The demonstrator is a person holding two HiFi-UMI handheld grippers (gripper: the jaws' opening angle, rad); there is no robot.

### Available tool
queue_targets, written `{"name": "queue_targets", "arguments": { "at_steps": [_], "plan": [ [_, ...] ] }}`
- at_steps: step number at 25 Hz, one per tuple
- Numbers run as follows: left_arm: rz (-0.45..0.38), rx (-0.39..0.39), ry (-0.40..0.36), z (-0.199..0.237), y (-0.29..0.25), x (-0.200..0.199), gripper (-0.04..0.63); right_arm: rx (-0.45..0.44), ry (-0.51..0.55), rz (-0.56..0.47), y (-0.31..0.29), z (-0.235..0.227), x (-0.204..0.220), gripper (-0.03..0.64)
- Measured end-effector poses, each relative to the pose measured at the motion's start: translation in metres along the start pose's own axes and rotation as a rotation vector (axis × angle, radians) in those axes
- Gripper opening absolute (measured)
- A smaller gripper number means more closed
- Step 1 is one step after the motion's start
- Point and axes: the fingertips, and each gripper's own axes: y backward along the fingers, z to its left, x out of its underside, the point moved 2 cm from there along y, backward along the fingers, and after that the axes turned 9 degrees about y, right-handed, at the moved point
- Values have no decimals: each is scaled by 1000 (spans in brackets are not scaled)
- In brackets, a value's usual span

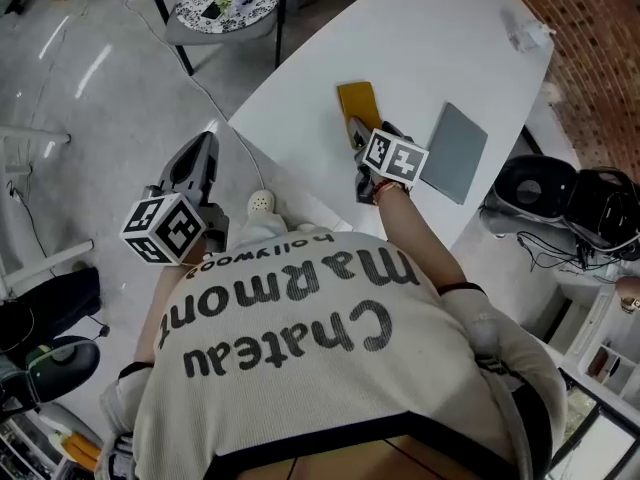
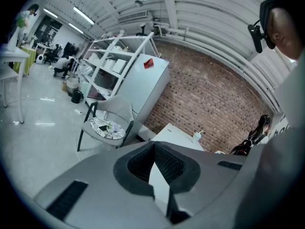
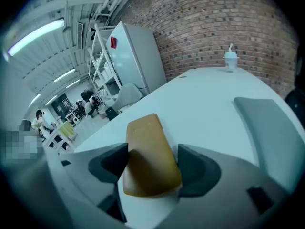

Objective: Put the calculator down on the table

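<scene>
The calculator (image 1: 358, 103) is a flat yellow-brown slab lying on the white table (image 1: 430, 38), near its left edge. My right gripper (image 1: 356, 133) reaches down over its near end. In the right gripper view the calculator (image 3: 147, 147) fills the space between the jaws, and both pads (image 3: 119, 159) touch its long sides. My left gripper (image 1: 203, 148) hangs off the table to the left, over the floor. Its pads (image 2: 167, 163) meet at the tips with nothing between them.
A grey flat pad (image 1: 455, 153) lies on the table right of the calculator. A small white bottle (image 1: 525, 33) stands at the far end. A chair (image 1: 222, 3) with a patterned seat stands on the floor beyond the table's left edge. Bags and cables sit at the right.
</scene>
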Motion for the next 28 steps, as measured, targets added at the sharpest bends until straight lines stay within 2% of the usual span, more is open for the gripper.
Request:
{"name": "queue_targets", "arguments": {
  "at_steps": [3, 5, 9, 13, 17, 20, 28],
  "plan": [
    [-14, -2, -1, -7, 5, 3, 0, -17, -3, 20, -1, 1, 0, 330],
    [-21, 4, 6, -15, 8, 10, 0, -34, 6, 9, 6, -4, -5, 306],
    [-41, -6, -24, -24, 22, 8, 0, -85, -22, -100, 23, 3, -28, 285],
    [-74, 2, -19, -44, 30, 18, 0, -113, -49, -164, 48, -6, -41, 275],
    [-112, -1, -40, -59, 43, 16, 0, -159, -79, -299, 74, -2, -56, 238],
    [-153, -4, -49, -69, 45, 16, 0, -203, -77, -386, 94, 0, -71, 175],
    [-197, 31, -66, -101, 47, 25, 0, -255, 2, -570, 152, 4, -102, 66]
  ]
}}
